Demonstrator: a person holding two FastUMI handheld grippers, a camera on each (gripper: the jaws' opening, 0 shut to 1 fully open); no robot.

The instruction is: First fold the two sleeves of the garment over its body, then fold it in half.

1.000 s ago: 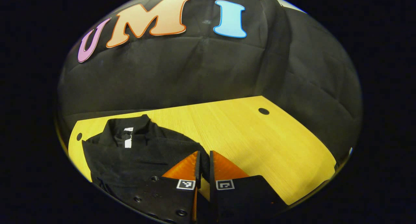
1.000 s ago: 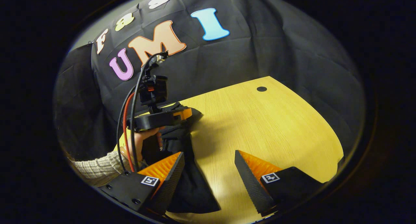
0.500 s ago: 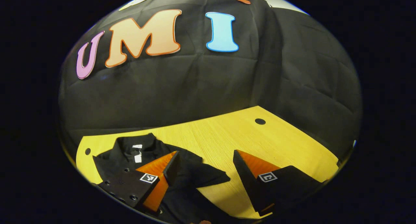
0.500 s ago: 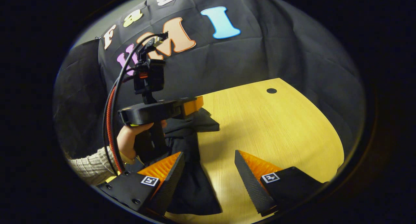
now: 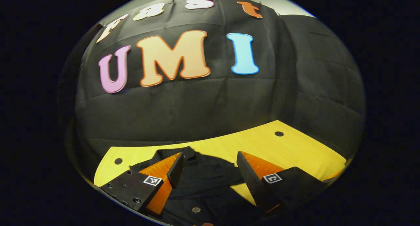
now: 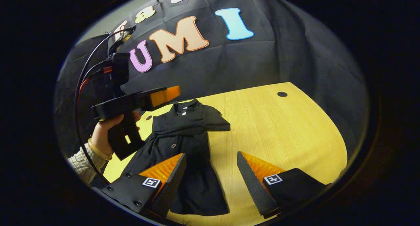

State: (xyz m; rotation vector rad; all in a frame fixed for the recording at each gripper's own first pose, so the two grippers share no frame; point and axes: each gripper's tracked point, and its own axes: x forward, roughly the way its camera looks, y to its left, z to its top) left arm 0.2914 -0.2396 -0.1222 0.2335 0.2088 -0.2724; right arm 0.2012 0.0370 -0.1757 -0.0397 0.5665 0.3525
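On the desk (image 6: 279, 127), toward its left half, lies the black garment (image 6: 187, 144), one sleeve folded across its chest. Right of it the wood is bare. Left tool (image 5: 208, 167) hovers above the collar, jaws wide, empty. Right tool (image 6: 211, 173) jaws wide, empty, at the hem.

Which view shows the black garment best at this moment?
The right gripper view: the garment lies nearly whole on the table, collar to hem. The left gripper view catches just its upper part, low between the left tongs, which are open.
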